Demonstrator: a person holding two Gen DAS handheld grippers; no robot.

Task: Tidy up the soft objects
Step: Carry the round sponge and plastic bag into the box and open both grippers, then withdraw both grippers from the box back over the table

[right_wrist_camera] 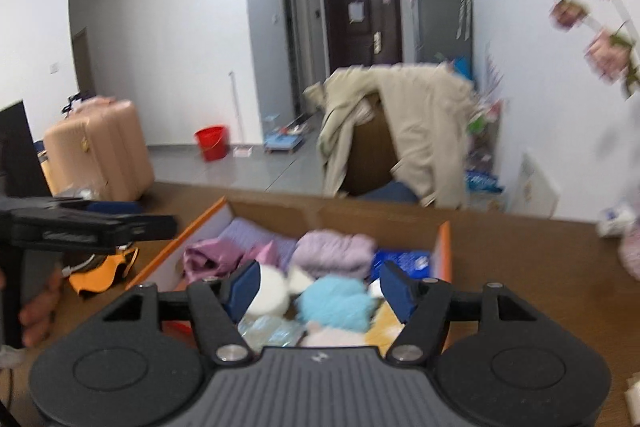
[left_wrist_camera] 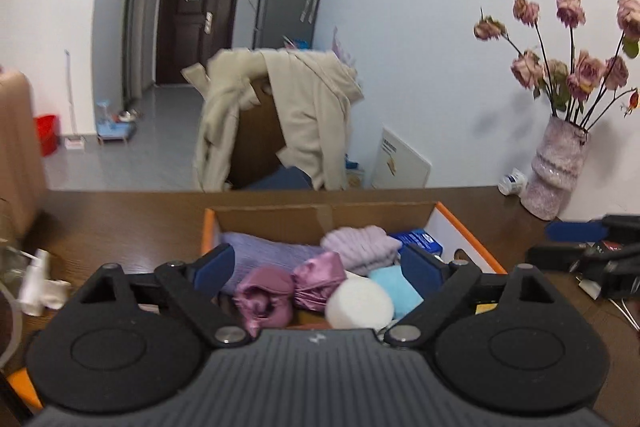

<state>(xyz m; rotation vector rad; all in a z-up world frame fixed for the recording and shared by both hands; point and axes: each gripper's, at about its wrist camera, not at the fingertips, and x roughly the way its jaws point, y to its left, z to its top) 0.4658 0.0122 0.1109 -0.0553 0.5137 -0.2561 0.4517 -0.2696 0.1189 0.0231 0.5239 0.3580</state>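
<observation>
Left wrist view: left gripper (left_wrist_camera: 318,259) hangs released, jaws spread and empty, above the cardboard box (left_wrist_camera: 320,213) at the bench (left_wrist_camera: 120,223) far edge. Box contents: lavender knit (left_wrist_camera: 362,245), purple satin rolls (left_wrist_camera: 292,287), white roll (left_wrist_camera: 358,303), turquoise cloth (left_wrist_camera: 394,283), blue packet (left_wrist_camera: 420,239) with print too blurred to read. Right gripper (right_wrist_camera: 318,287) likewise released over the box. No legible labels.
</observation>
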